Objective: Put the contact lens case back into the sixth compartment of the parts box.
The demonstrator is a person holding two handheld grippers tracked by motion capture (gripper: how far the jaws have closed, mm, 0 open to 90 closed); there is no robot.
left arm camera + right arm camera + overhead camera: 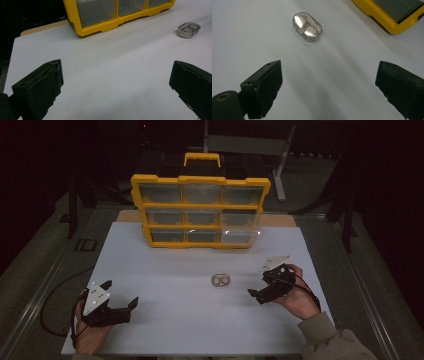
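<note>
One small clear case (220, 281) lies on the white board (165, 270), and your right gripper (268, 287) is the nearer, jaws spread wide with nothing between them. In the right gripper view the case (307, 26) sits ahead and left of centre, long axis slanting. Your left gripper (116, 301) gapes empty, well apart. Bare board surrounds the case; the yellow organizer (200, 212) stands beyond.

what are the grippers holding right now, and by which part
Nothing is held. The left gripper and right gripper both stand open over the white board, and the small clear case lies apart from both.
</note>
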